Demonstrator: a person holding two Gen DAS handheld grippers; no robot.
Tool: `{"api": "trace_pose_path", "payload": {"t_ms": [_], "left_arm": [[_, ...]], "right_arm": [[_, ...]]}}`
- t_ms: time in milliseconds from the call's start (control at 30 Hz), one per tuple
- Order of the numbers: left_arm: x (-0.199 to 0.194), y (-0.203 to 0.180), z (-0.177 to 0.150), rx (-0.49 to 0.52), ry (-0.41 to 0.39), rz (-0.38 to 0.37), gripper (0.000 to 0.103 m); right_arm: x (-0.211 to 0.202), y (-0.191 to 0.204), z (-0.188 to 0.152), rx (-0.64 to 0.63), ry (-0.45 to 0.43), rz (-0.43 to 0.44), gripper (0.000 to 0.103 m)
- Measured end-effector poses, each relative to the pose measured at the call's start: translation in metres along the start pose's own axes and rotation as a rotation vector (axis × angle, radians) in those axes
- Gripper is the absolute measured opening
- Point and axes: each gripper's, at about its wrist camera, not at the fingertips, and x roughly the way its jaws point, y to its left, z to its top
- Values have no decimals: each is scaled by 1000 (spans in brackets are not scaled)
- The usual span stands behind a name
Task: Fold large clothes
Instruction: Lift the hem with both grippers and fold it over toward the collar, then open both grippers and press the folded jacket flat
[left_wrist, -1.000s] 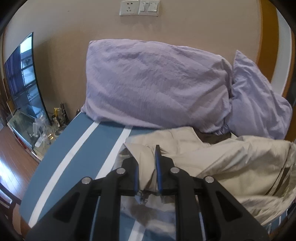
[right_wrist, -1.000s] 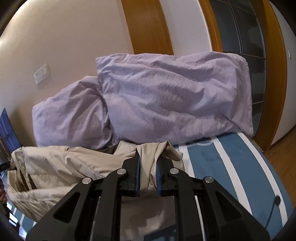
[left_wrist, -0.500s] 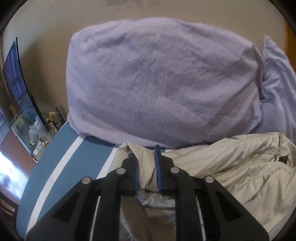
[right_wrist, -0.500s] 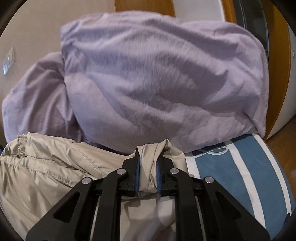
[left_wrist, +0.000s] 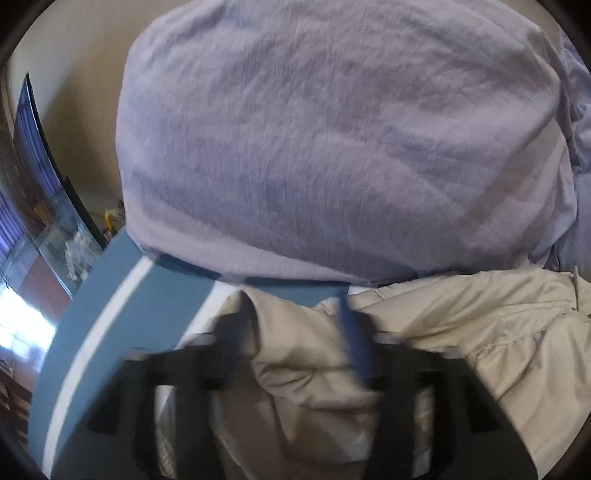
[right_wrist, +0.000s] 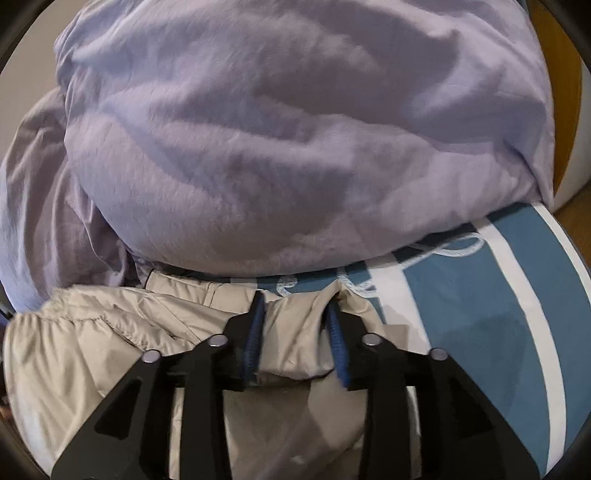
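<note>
A beige jacket (left_wrist: 461, 325) lies crumpled on the blue and white striped bed cover (left_wrist: 155, 299), close under the lilac pillows. My left gripper (left_wrist: 295, 317) is blurred by motion; its jaws stand apart over a fold of the jacket. In the right wrist view the jacket (right_wrist: 110, 339) spreads to the left. My right gripper (right_wrist: 297, 314) is open, with a loose corner of the jacket lying between its blue pads (right_wrist: 338, 343).
A big lilac pillow (left_wrist: 332, 140) fills the back of the left view; it or its twin (right_wrist: 295, 140) fills the right view, with a second one (right_wrist: 33, 192) behind. A dark screen (left_wrist: 40, 147) and a cluttered bedside surface (left_wrist: 74, 243) are at far left. The bed cover (right_wrist: 480, 325) shows at right.
Both grippers moved forward and down toward the pillows, laid the jacket's edge on the bed, and opened from a shut grip on the cloth.
</note>
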Motion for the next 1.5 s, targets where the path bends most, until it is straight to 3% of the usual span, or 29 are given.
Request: {"api": "trace_pose_path", "payload": {"t_ms": [33,67,233,367,533,667,767,833,933,1067,1267,1367,1500], "left_arm": [[-7,2,0,4,-28,20,85],[-14,3,0,8,-49,31,88],[-42,12,0,14,-67,-15,89],[-67,6,-8,33,-87,-68,92],[-88,-15,-22,103,-88,-118,93],[-93,-29,-33,144,-77,-161,93],[-96,-39,-38,158,-72,-197,93],[-95,-44,-41,165,-71,-218,93],[-93,-50,-43,172,-78,-229,93],[-91,-54,-42,142,-74,-267,93],[-97,-60,-41,130,-98,-304,93],[-97,-67,-43,142,-116,-305,93],[-83,-81,-49,186,-122,-248,93]], "right_arm": [[-8,-2,0,5,-15,-18,62],[-18,-2,1,6,-37,-30,64],[-67,18,-2,-32,-102,41,64],[-85,72,-13,-159,-79,143,64],[-75,140,-42,-309,0,210,64],[-39,168,-59,-361,77,148,64],[-14,174,-72,-373,119,115,50],[-5,176,-77,-379,123,106,27],[0,182,-80,-407,121,76,6],[-4,185,-74,-419,77,64,2],[-26,174,-35,-277,-56,117,2],[-19,172,-31,-253,-47,123,2],[2,169,-43,-265,-16,105,2]]}}
